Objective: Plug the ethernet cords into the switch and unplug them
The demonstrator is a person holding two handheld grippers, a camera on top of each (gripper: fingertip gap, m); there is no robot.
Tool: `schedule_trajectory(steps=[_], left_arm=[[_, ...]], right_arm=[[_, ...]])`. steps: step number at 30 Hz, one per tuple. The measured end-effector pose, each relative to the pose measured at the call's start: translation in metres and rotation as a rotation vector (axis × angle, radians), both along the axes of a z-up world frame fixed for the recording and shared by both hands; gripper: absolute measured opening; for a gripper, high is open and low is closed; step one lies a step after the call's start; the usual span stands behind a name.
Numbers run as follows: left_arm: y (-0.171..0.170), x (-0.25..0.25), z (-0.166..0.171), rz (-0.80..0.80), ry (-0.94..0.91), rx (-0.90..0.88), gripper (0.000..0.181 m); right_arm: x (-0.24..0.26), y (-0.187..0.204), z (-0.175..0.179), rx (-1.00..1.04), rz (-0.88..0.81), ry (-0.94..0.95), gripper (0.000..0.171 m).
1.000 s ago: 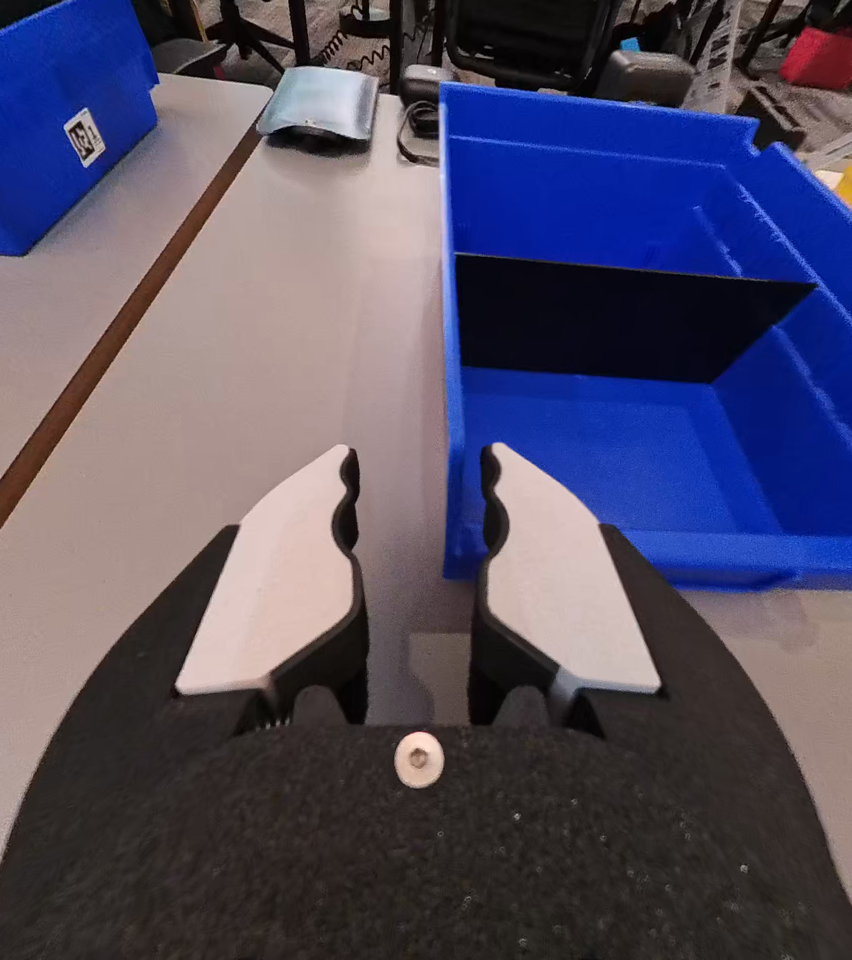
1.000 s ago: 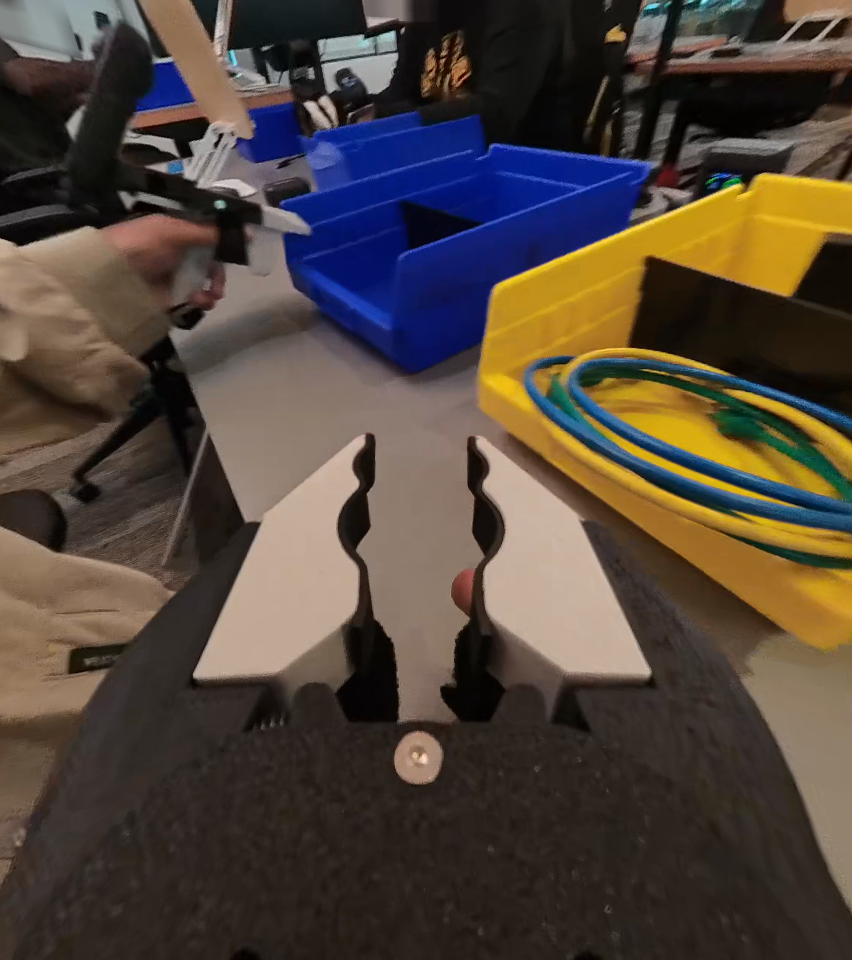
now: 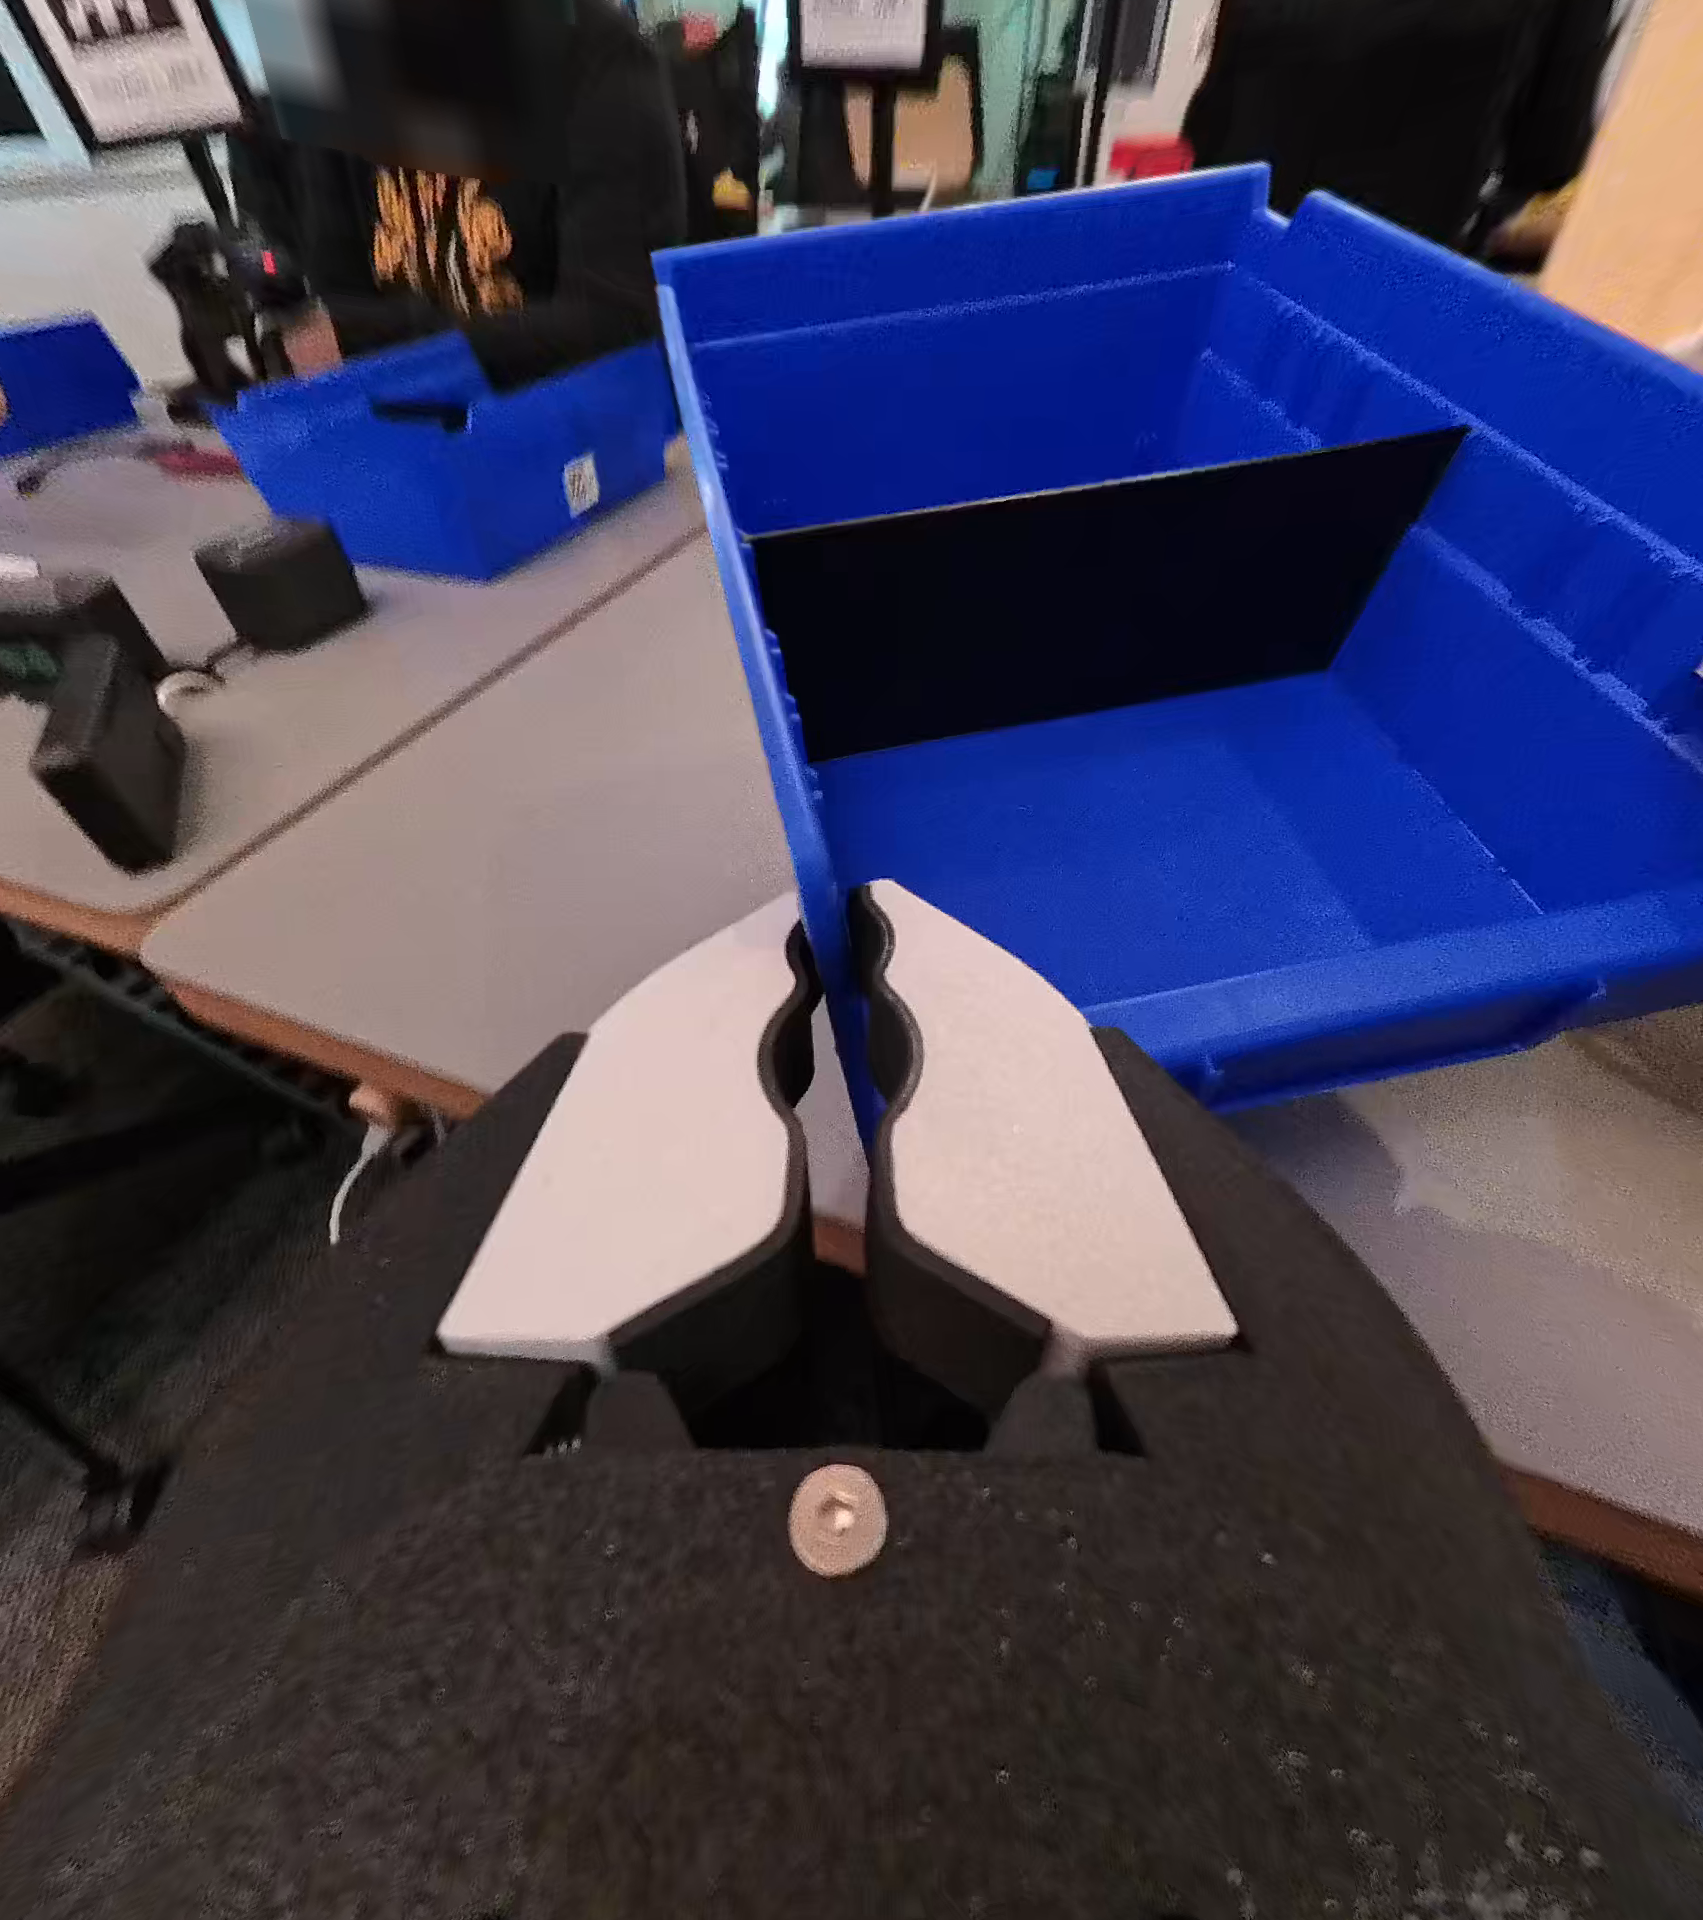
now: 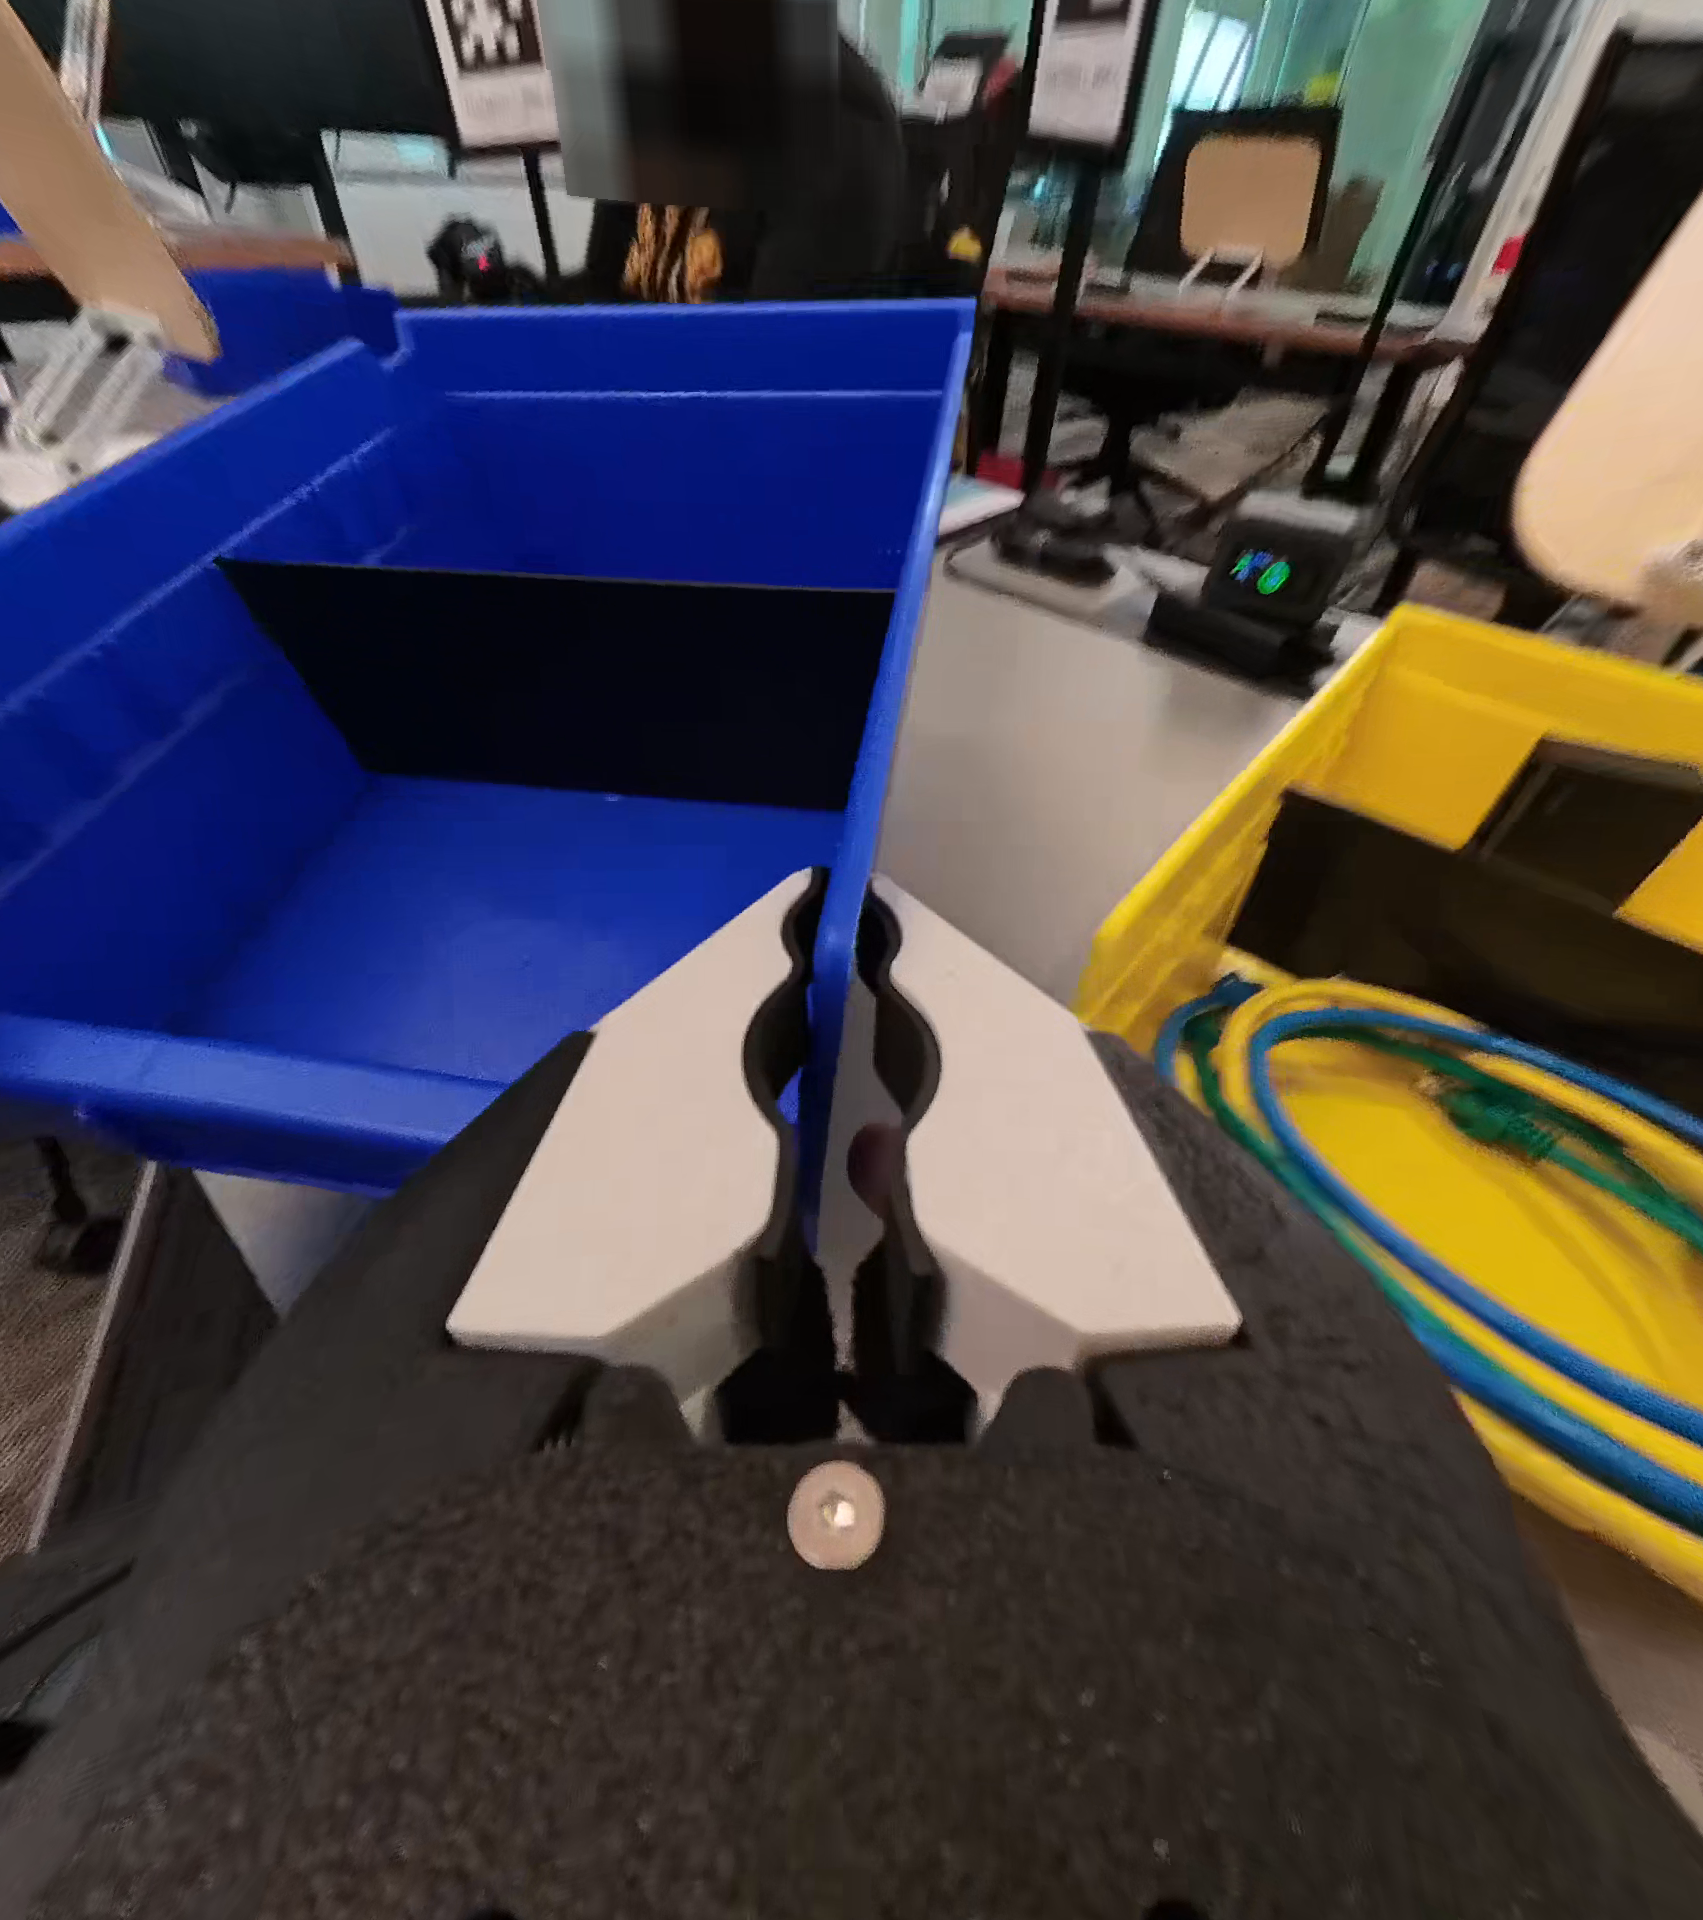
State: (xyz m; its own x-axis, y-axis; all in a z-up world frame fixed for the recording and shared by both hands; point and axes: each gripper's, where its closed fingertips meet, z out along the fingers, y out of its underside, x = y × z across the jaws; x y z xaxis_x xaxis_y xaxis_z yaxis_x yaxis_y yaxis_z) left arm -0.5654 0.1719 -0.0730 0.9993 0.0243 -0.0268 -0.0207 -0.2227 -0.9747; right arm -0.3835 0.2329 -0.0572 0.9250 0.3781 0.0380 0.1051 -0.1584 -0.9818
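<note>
My left gripper (image 3: 834, 940) is clamped on the left side wall of the open blue plastic bin (image 3: 1190, 862), near its front corner; my right gripper (image 4: 839, 920) pinches the opposite wall of the same bin (image 4: 431, 935), so I hold it between both hands above the grey table (image 3: 473, 935). A black divider panel (image 3: 1065, 623) splits the bin, and both visible compartments appear empty. The coiled blue, green and yellow ethernet cords (image 4: 1470, 1195) lie untouched in the yellow plastic bin (image 4: 1429, 727) just to my right; no switch is identifiable, so plugging and unplugging appear not yet begun. The table's front edge runs close beneath my left gripper, the yellow bin crowds the right, and open tabletop lies to the left.
</note>
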Motion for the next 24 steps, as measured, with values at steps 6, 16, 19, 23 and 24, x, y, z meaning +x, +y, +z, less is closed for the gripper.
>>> schedule_trajectory(steps=[6,16,19,23,24], left_arm=[[0.021,0.077,0.080,-0.135,0.054,0.195,0.005],[0.061,0.349,0.124,-0.679,0.005,0.285,0.006],[0.053,0.437,0.100,-0.771,0.027,0.238,0.007],[0.034,0.526,0.054,-0.862,0.064,0.160,0.007],[0.030,0.542,0.042,-0.876,0.083,0.139,0.007]], right_arm=[[0.084,-0.006,0.084,0.187,-0.134,0.028,0.005],[0.350,-0.048,0.128,0.260,-0.568,0.000,0.005],[0.434,-0.071,0.095,0.221,-0.666,0.027,0.005],[0.521,-0.098,0.026,0.097,-0.741,0.122,0.004],[0.535,-0.104,0.009,0.067,-0.750,0.149,0.004]])
